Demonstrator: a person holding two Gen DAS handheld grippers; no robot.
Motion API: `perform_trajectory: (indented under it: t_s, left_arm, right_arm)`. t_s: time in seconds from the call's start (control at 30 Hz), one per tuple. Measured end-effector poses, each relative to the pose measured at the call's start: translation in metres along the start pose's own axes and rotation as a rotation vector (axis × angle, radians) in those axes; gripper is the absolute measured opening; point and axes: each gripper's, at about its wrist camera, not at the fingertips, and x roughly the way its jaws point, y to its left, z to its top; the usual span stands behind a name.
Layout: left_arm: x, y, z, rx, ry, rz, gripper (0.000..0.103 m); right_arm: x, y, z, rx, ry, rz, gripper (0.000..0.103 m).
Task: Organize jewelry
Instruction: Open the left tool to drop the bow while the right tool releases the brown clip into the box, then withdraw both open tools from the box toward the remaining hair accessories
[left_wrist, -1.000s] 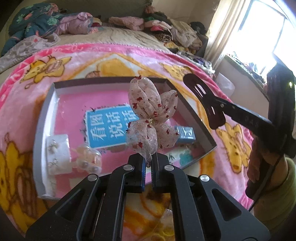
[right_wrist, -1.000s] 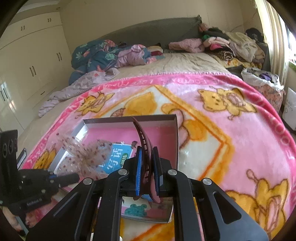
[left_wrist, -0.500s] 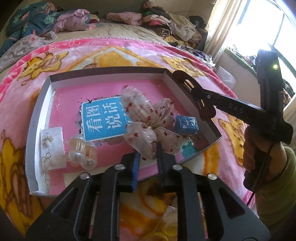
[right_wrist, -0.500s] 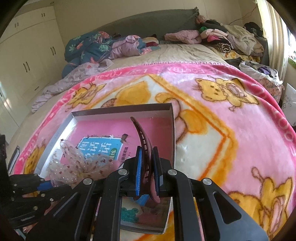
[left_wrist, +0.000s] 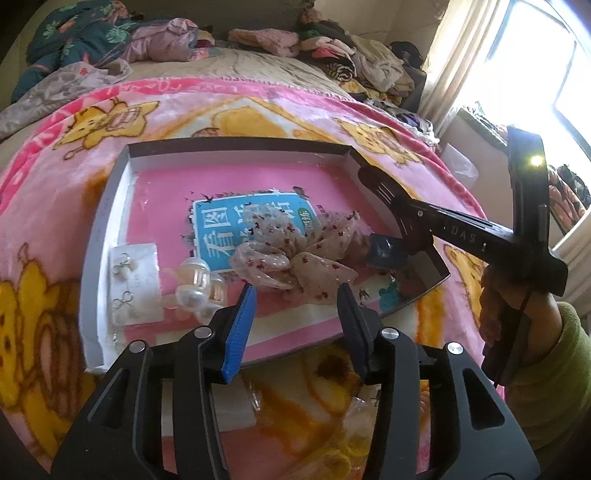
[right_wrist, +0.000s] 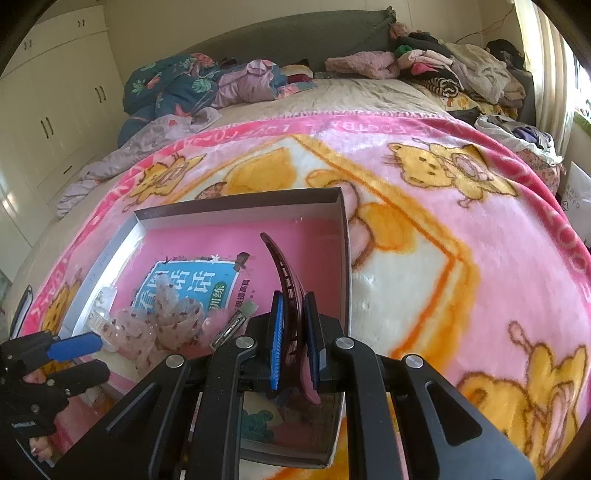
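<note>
Jewelry goes into the shallow tray (left_wrist: 110, 206) with the pink floor, which sits on the cartoon blanket (left_wrist: 258, 107) and fills the middle of the left wrist frame. My left claw (left_wrist: 295, 299) has just been opening and its jaws now stand apart with nothing between them; the sheer spotted bow (left_wrist: 295, 251) lies loose on the tray floor just above them, partly over the blue printed card (left_wrist: 221, 229). Left of it sit the pearl clip (left_wrist: 195, 284) and the earring card (left_wrist: 135, 284).

My right claw (right_wrist: 293, 339) is clamped shut on the dark red curved hair clip (right_wrist: 282, 273), which stands upright over the tray's right part, close to the right wall.

To do this step well, I judge I should lower the clip onto bare pink floor right of the bow, tip it flat, and only then let go, so it doesn't topple onto the bow or catch the wall. The left claw should draw back clear of the bow's fabric.

A second ago the bow stood upright, pinched in my left claw above the tray; now it rests inside. The right claw and its clip sit lower over the tray than they did.
</note>
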Motion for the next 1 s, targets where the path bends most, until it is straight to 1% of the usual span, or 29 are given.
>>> perform_trajectory:
  t_s: [0.17,0.23,0.27,0.43,0.5,0.53,0.7,0.77,0.9,1.0]
  left_arm:
    - [-0.01,0.003,-0.001,-0.01,-0.016,0.005,0.041]
    - [-0.013,0.004,-0.001,-0.015,-0.022,0.004,0.041]
    - [-0.016,0.005,-0.001,-0.021,-0.026,0.004,0.044]
    - [-0.031,0.01,0.001,-0.033,-0.056,0.011,0.046]
    - [-0.035,0.013,0.001,-0.042,-0.064,0.013,0.048]
    - [-0.038,0.014,0.001,-0.051,-0.07,0.015,0.05]
    - [-0.05,0.016,0.001,-0.065,-0.097,0.019,0.051]
    - [-0.056,0.016,0.001,-0.069,-0.108,0.02,0.056]
    - [-0.068,0.015,-0.001,-0.069,-0.127,0.019,0.061]
    - [-0.076,0.014,-0.004,-0.067,-0.137,0.021,0.068]
  right_arm:
    - [-0.001,0.0,-0.001,-0.004,-0.002,0.001,0.012]
    - [-0.002,0.0,-0.002,-0.001,-0.002,0.003,0.018]
    - [-0.005,0.001,-0.003,0.0,-0.007,0.006,0.022]
    - [-0.023,0.005,-0.006,-0.012,-0.029,0.008,0.032]
    - [-0.032,0.008,-0.007,-0.017,-0.046,0.01,0.041]
    - [-0.037,0.009,-0.008,-0.02,-0.052,0.009,0.043]
    - [-0.059,0.015,-0.011,-0.033,-0.084,0.018,0.054]
    - [-0.067,0.018,-0.012,-0.044,-0.094,0.017,0.058]
    - [-0.085,0.026,-0.017,-0.068,-0.119,0.018,0.068]
    - [-0.095,0.03,-0.019,-0.079,-0.131,0.017,0.071]
